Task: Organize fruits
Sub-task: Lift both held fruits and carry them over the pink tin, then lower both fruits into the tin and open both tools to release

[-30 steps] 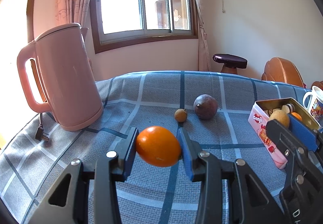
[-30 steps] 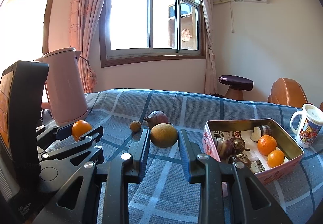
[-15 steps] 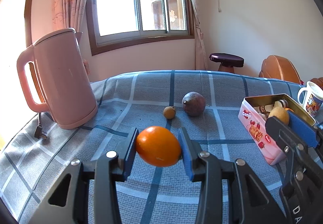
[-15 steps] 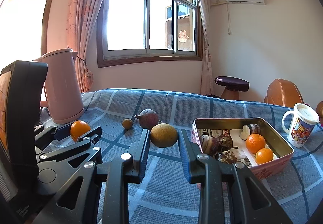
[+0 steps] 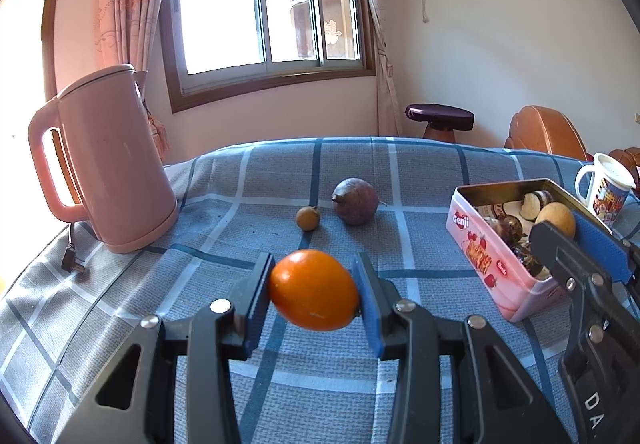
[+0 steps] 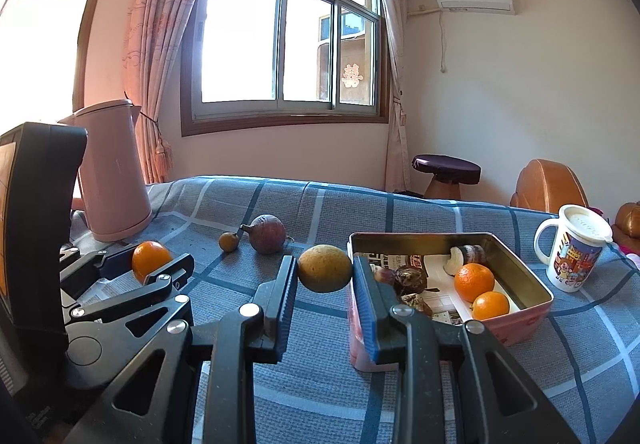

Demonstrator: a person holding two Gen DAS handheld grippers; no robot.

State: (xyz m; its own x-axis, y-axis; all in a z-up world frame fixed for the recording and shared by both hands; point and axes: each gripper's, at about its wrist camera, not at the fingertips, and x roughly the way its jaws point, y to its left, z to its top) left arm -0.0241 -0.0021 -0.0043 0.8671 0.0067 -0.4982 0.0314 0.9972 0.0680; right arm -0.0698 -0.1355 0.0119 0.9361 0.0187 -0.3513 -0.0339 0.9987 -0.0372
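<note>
My left gripper [image 5: 314, 290] is shut on an orange [image 5: 313, 289], held above the blue checked cloth; it shows too in the right wrist view as the left gripper [image 6: 154, 264] with the orange [image 6: 150, 259]. My right gripper [image 6: 325, 274] is shut on a yellow-brown round fruit [image 6: 325, 273], just left of the pink tin [image 6: 532, 318]. In the left wrist view that fruit [image 5: 556, 218] hangs at the tin [image 5: 480, 256]. Two oranges [image 6: 474, 281] and dark items lie in the tin. A purple fruit [image 5: 355, 201] and a small brown fruit [image 5: 308, 218] rest on the cloth.
A pink kettle [image 5: 108, 160] with a loose plug [image 5: 72, 264] stands at the left. A white printed mug [image 6: 574, 252] stands right of the tin. Behind the table are a stool [image 6: 446, 172], a wooden chair [image 6: 550, 186] and the window.
Both grippers have moved to the right with their fruits; the tin and the loose fruits have slid left in both views. The grips have not changed.
</note>
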